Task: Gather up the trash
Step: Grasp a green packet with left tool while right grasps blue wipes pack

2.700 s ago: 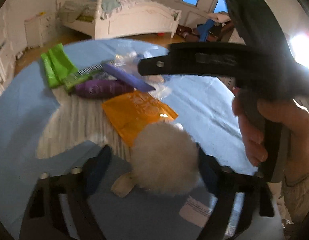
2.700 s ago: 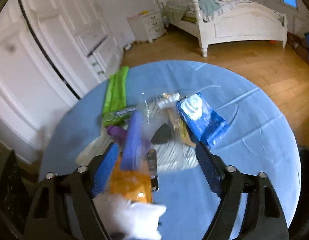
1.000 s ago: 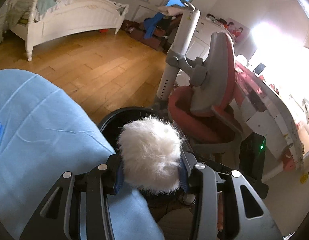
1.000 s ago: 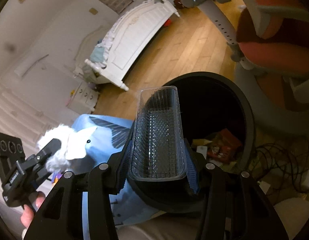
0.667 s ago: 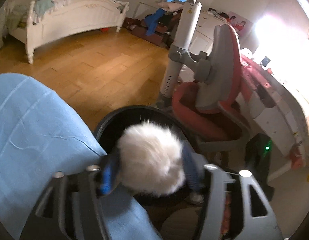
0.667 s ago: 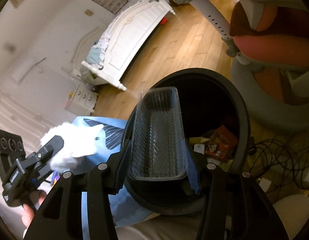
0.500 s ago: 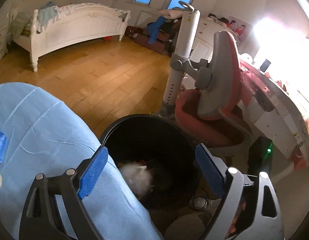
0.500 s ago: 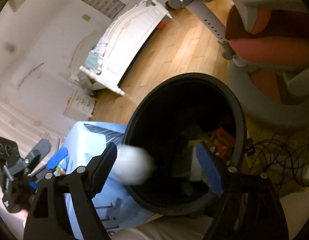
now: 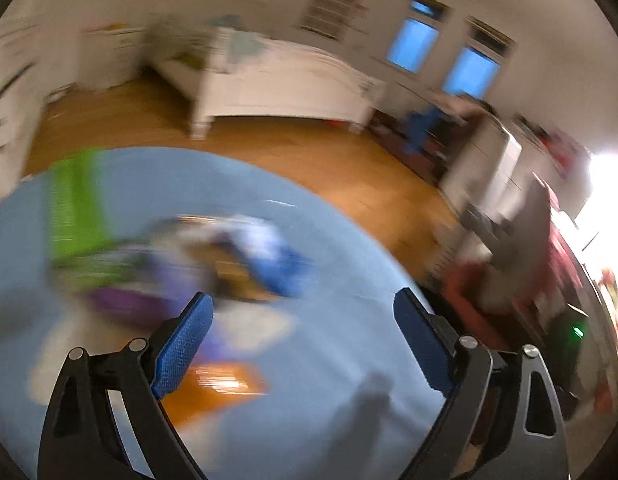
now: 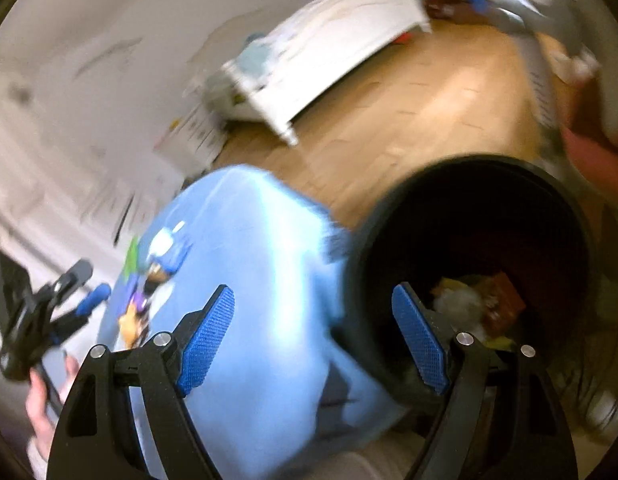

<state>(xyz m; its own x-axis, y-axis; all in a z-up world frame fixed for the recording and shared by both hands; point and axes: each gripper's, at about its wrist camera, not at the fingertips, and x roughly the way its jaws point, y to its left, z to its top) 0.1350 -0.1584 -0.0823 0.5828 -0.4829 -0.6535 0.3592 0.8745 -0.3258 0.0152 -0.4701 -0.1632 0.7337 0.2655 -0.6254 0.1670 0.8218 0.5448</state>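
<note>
left gripper [image 9: 301, 316]: 2 fingers spread wide, just opened, nothing between (blurred litter on table beyond).
right gripper [image 10: 313, 316]: fingers wide apart, empty, beside black bin [image 10: 581, 216].

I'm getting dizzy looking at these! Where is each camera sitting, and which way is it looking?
Left wrist: on the left gripper, looking down over its open fingers at blurry trash on the blue table.
Right wrist: on the right gripper, looking down at the black bin; its open fingers, plus the left gripper and the hand holding it.
Both show the blue table, white bed and wooden floor.
</note>
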